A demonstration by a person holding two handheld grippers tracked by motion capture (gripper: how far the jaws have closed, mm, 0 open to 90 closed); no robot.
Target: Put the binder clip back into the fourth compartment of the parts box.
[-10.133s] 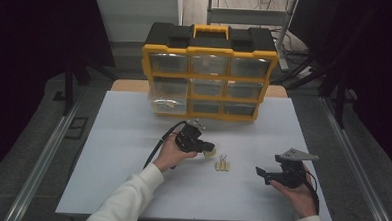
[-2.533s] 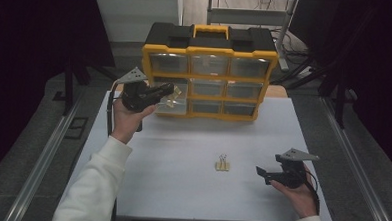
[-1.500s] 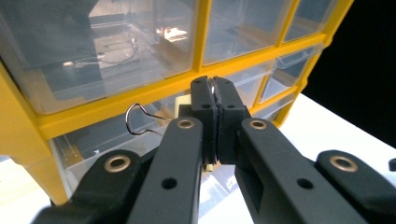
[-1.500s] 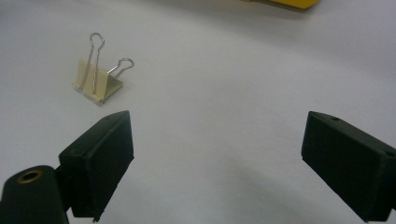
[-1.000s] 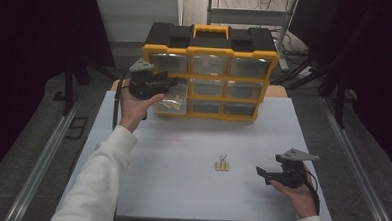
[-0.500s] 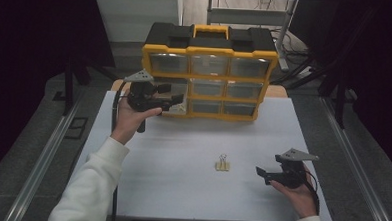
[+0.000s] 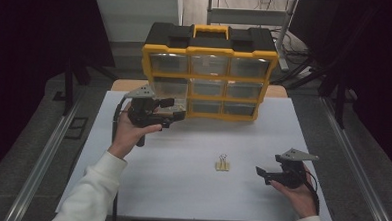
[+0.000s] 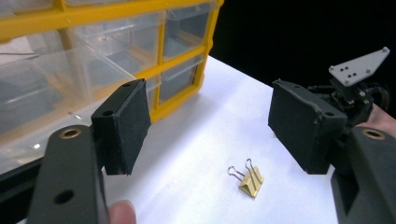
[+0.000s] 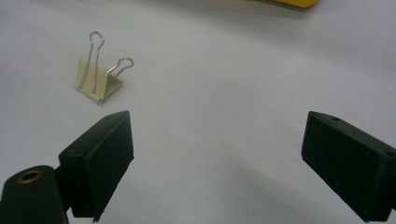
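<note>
A small gold binder clip [image 7: 223, 164] with wire handles lies on the white table [image 7: 200, 191], in front of a yellow organiser [image 7: 209, 53] with clear drawers. My left gripper [image 7: 176, 109] hovers by the organiser's bottom-left drawer [image 8: 70, 79], which stands pulled out. Its jaws have just been opening and hold nothing. In the left gripper view [image 8: 210, 121] the clip [image 8: 250, 179] lies beyond the jaws. My right gripper [image 7: 260, 172] rests open near the table's right front, pointing left at the clip. In the right gripper view [image 9: 215, 144] the clip [image 9: 98, 81] lies ahead, left of the jaws.
The organiser [image 8: 182, 63] stands at the table's back edge, its black top with a yellow handle [image 7: 211, 30]. Dark metal rails [image 7: 41, 159] run along both sides of the table. The right hand and its gripper [image 8: 359, 84] appear behind the left gripper's right jaw.
My left hand has come away from the organiser's left column, lower and toward the person, with the jaws wider apart. The right hand and the clip have stayed put.
</note>
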